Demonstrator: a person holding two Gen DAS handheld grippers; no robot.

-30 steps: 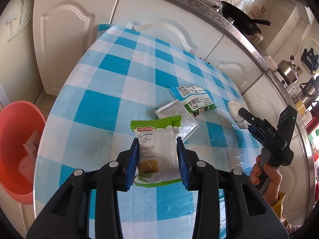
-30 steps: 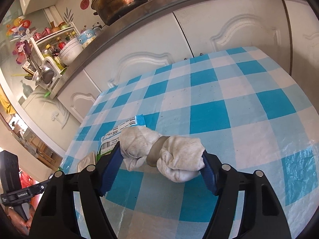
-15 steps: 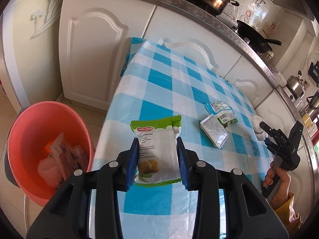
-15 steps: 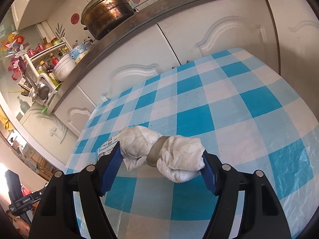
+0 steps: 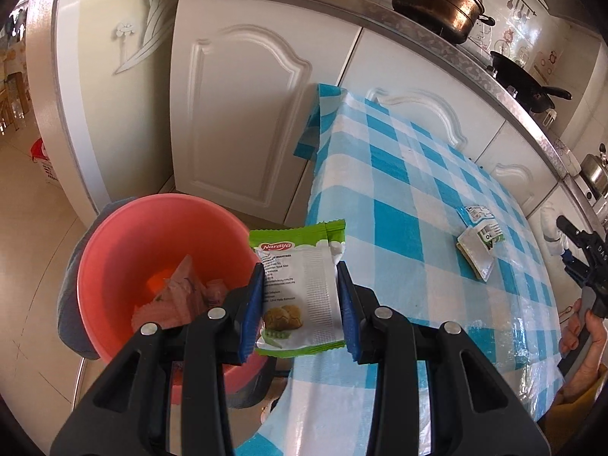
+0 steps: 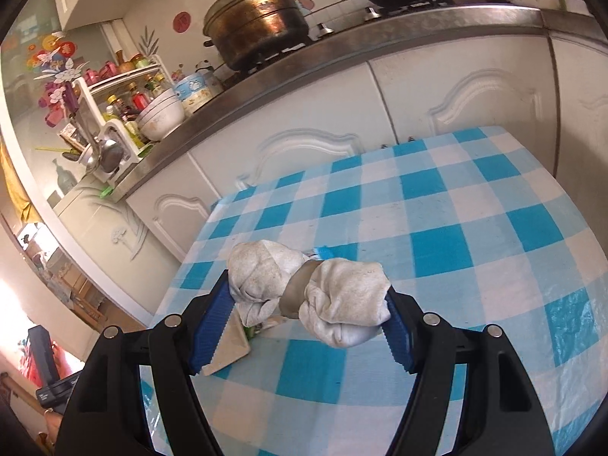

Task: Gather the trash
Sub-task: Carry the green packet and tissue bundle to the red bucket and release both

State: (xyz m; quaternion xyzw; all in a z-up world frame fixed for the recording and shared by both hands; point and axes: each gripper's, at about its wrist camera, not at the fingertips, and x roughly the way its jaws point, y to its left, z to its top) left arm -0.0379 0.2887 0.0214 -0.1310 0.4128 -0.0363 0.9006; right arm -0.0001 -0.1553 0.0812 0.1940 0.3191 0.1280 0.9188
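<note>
A glossy green-and-white snack wrapper [image 5: 300,288], flat and rectangular with crimped ends and a picture of a cookie near its bottom, stands upright between the ribbed blue pads of the left gripper [image 5: 300,304], whose jaws are drawn in narrow and press on its two long edges. It hangs at the table's near edge, just beside the smooth, round salmon-pink plastic basin [image 5: 129,243] on the floor, which already holds crumpled pinkish wrappers [image 5: 174,296]. The right gripper [image 6: 304,311] has its jaws set wide and clamped on a soiled white cloth bundle [image 6: 304,292], a lumpy, wrinkled wad cinched at its middle by a grey band so that it bulges into two knobs, one against each blue pad; it is lifted above the tabletop. Beneath it lie a flat silvery foil packet [image 6: 231,345] and, partly hidden, a blue-edged wrapper [image 6: 323,252]; in the left wrist view both show on the far part of the table [image 5: 399,205], touching one another. The table wears a slick, shiny plastic cloth of blue and white checks, draped over the corner. Behind stand white panelled cabinet doors [image 5: 243,114] with arched mouldings under a steel counter bearing a tarnished brass-coloured lidded pot [image 6: 258,19] and a black wok [image 5: 520,83].
</note>
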